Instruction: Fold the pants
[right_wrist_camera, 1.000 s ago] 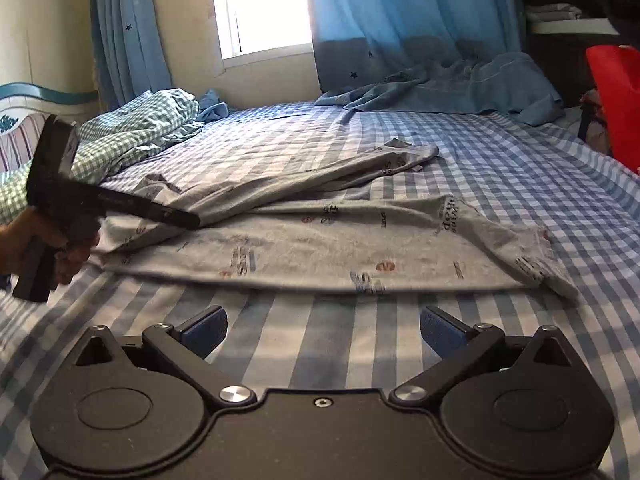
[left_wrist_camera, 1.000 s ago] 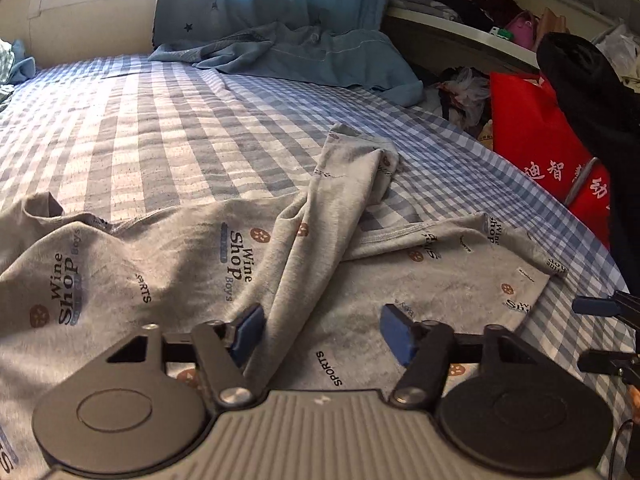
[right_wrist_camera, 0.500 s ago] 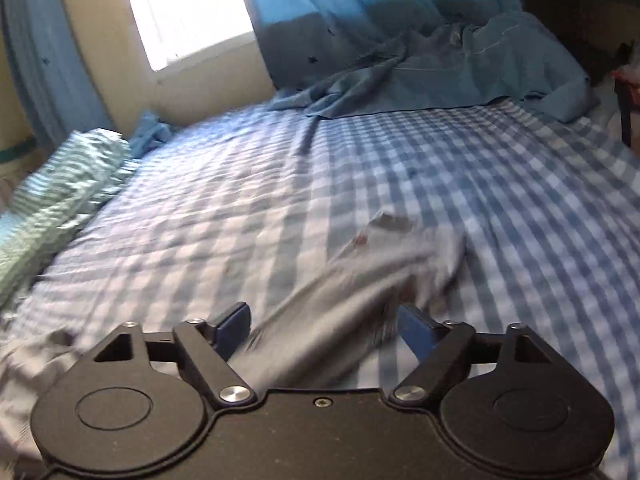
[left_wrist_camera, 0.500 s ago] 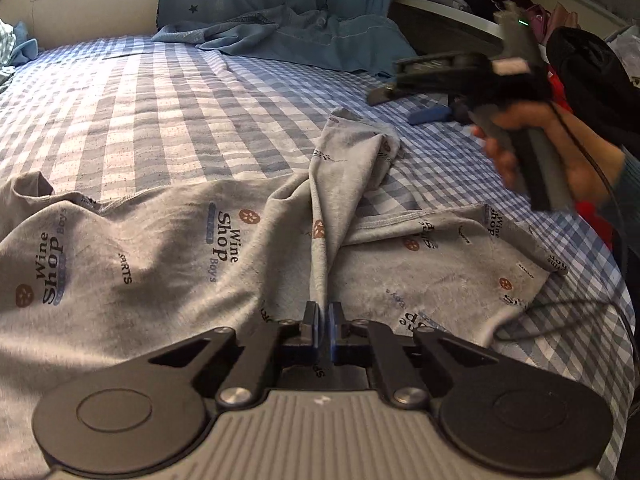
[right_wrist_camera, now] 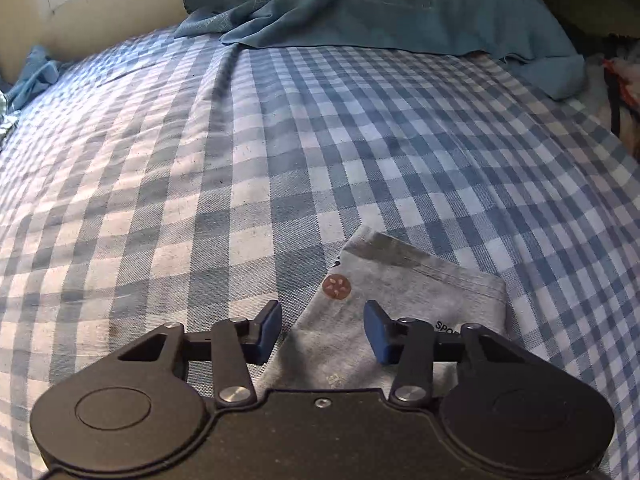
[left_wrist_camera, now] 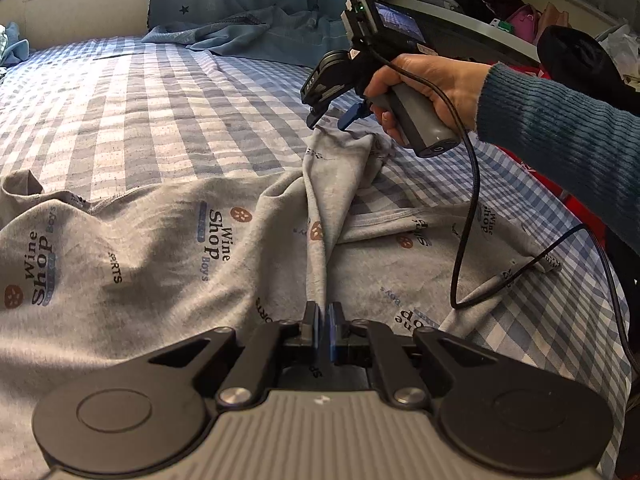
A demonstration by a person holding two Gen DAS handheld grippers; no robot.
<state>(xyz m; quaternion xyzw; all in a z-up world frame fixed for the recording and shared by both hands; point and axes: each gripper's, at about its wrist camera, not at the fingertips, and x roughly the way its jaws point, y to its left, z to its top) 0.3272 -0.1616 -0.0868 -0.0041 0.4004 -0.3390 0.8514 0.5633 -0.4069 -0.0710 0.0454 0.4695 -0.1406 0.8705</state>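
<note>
Left wrist view: the left gripper (left_wrist_camera: 323, 330) is clenched on a raised ridge of the grey printed pants (left_wrist_camera: 160, 248), one pair, which lie spread across the blue checked bed sheet (left_wrist_camera: 140, 112). The right gripper (left_wrist_camera: 330, 120), held in a hand (left_wrist_camera: 432, 84) with a blue knitted sleeve (left_wrist_camera: 560, 128), sits over the far leg end. Right wrist view: its jaws are closing, pads (right_wrist_camera: 269, 326) still apart, with the leg hem (right_wrist_camera: 400, 280) between them and not yet pinched.
</note>
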